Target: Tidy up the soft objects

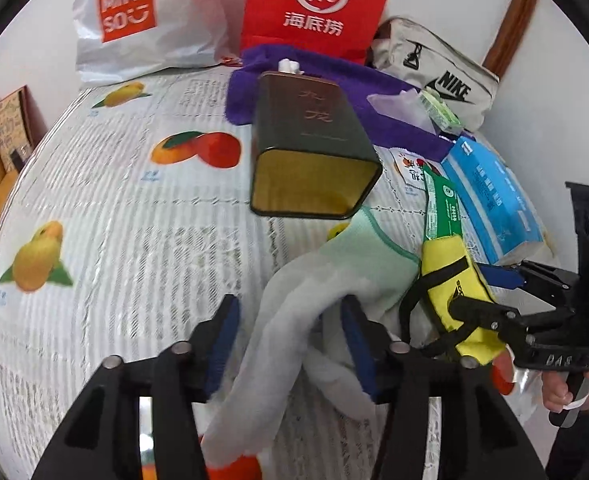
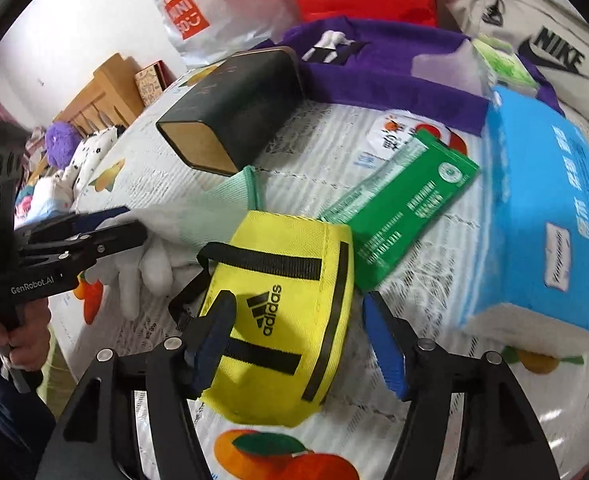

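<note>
- Fingers (image 1: 230,332) of the left gripper (image 1: 290,344) stand spread, with the white work glove (image 1: 294,292) lying loose between the blue pads; the right-hand pad sits against the glove's cloth, the left-hand pad is clear of it, so nothing is pinched.
- Fingers (image 2: 386,340) of the right gripper (image 2: 302,340) are also spread, one on each side of the yellow adidas pouch (image 2: 290,304); the left pad touches the pouch's edge near its black strap, the right pad stands apart from it.
- Both soft things lie on the worktop (image 1: 114,208), which is covered with a fruit-printed cloth; the glove's green cuff points towards the dark tin, and the pouch lies just beside the glove.
- Dark rectangular tin (image 1: 310,148) lies on its side with its open mouth facing the cameras; its gold inside shows nothing in it.
- Purple fabric box (image 2: 394,80) behind the tin holds a clear plastic packet with something green; the rest of its contents I cannot tell.
- Green flat packet (image 2: 398,204) and blue tissue pack (image 2: 550,216) lie near the pouch.
- Red Haidilao paper bag (image 1: 318,4), MINISO plastic bag (image 1: 142,20) and grey Nike pouch (image 1: 438,76) stand at the wall.
- Both grippers point steeply down at the worktop, side by side; a hand (image 2: 18,332) grips the left gripper's handle.
</note>
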The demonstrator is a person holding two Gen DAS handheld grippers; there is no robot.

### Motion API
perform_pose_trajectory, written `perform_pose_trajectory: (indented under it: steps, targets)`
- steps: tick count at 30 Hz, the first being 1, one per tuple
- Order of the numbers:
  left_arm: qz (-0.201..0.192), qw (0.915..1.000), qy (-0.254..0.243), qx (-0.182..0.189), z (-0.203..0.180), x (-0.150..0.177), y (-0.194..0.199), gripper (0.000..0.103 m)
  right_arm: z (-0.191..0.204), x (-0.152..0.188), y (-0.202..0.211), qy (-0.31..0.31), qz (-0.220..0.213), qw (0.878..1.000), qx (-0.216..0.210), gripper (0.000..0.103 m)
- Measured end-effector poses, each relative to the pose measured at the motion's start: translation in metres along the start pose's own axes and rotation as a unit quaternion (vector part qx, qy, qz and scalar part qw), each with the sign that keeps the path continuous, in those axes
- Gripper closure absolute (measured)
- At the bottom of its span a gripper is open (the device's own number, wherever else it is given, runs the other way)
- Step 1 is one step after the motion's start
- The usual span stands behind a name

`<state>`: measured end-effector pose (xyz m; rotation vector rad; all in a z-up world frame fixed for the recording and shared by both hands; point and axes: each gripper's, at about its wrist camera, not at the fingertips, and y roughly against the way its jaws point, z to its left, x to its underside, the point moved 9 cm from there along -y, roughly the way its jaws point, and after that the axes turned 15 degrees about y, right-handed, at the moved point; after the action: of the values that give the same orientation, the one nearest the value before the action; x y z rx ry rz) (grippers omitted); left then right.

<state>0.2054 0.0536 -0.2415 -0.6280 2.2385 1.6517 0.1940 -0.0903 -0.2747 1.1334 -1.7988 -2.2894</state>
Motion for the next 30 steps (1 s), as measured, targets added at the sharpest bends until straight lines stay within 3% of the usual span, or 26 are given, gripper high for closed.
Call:
perform_pose_trajectory:
  steps: [6, 7, 8, 10, 13, 30]
  targets:
    - [0.003, 0.9996, -0.025, -0.01, -0.012, -0.003, -0.018, 0.052, 0.0, -0.001, 0.006, 0.014, -0.01, 1.0, -0.006, 0.074]
    - [0.002, 0.9993, -0.033, -0.014, -0.014, -0.003, -0.02, 0.055, -0.001, -0.001, 0.009, 0.011, -0.013, 1.0, -0.01, 0.08]
    - [0.0, 0.9991, -0.04, -0.018, -0.015, -0.002, -0.021, 0.067, -0.003, -0.001, 0.012, 0.008, -0.016, 1.0, -0.015, 0.083]
    - [0.001, 0.9987, -0.046, -0.02, -0.017, -0.002, -0.021, 0.082, -0.004, -0.003, 0.023, 0.004, -0.028, 0.999, -0.022, 0.089]
    - [0.008, 0.9993, -0.036, -0.005, -0.018, -0.002, -0.017, 0.091, -0.005, -0.004, 0.036, 0.01, -0.036, 0.999, -0.015, 0.092]
    - [-0.047, 0.9976, -0.028, 0.042, -0.053, -0.026, 0.047, 0.092, -0.023, -0.023, 0.102, 0.004, -0.087, 0.996, 0.008, 0.098]
